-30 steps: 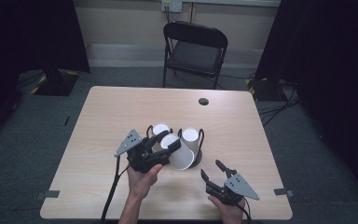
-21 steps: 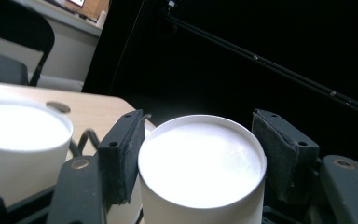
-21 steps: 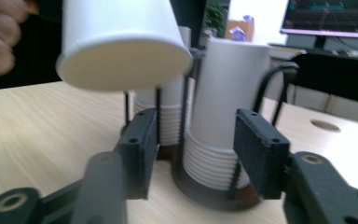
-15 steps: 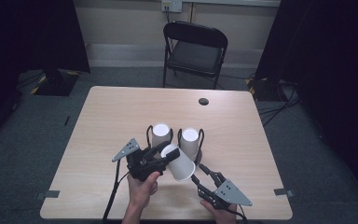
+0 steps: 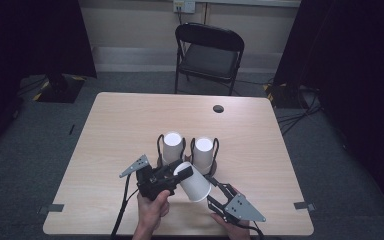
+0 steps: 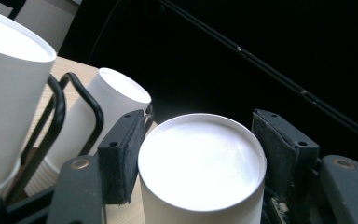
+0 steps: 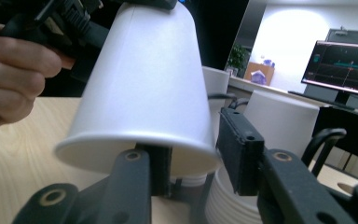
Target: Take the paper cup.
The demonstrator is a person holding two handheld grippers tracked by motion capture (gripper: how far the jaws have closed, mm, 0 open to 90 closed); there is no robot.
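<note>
Above table, left hand-held gripper clamping cup, mouth hidden

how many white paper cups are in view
3, maybe more: two upside-down white paper cups stand side by side mid-table, left and right, each seemingly topping a ribbed stack. A third, tilted, sits in the left gripper's jaws, with the right gripper at its rim.

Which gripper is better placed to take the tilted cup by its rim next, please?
Probably the right gripper: its jaws already straddle the open rim of the tilted cup. The left gripper holds that cup's closed base end.
</note>
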